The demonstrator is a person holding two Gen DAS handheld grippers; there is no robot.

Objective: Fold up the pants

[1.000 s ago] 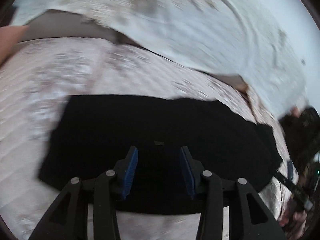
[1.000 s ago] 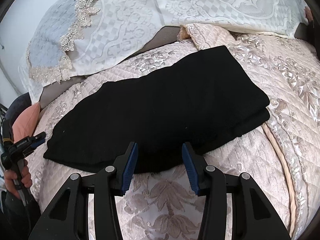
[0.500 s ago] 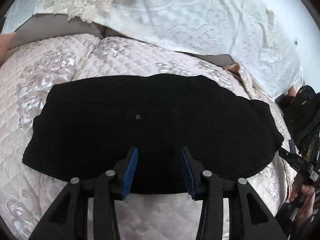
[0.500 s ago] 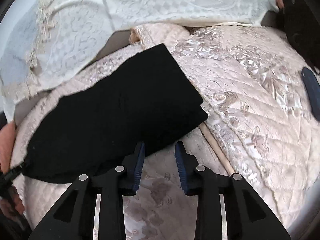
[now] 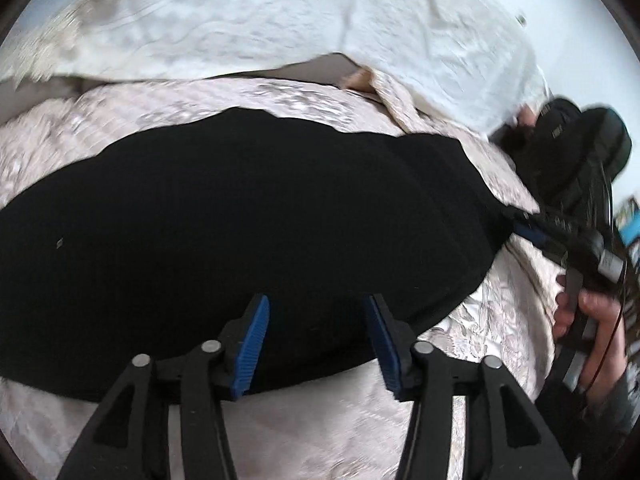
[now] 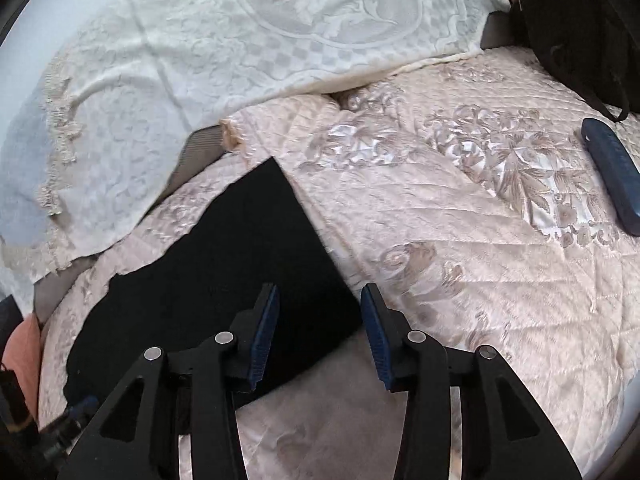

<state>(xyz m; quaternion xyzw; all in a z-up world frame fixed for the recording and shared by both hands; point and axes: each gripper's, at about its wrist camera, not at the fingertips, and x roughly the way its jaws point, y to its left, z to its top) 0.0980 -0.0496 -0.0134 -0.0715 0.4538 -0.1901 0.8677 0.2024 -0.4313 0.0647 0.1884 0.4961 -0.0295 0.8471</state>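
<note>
We have swung our left gripper (image 5: 316, 320) toward the right-hand end of the black pants (image 5: 248, 232), and its jaws have just been opening, nothing pinched between them. Our right gripper (image 6: 320, 312) has slid to the pants' near right corner; its jaws narrowed, then have just been opening again, over the edge.

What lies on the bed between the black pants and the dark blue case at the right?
Nothing: between the black pants and the dark blue case only bare quilted bedspread shows, in the right wrist view.
</note>
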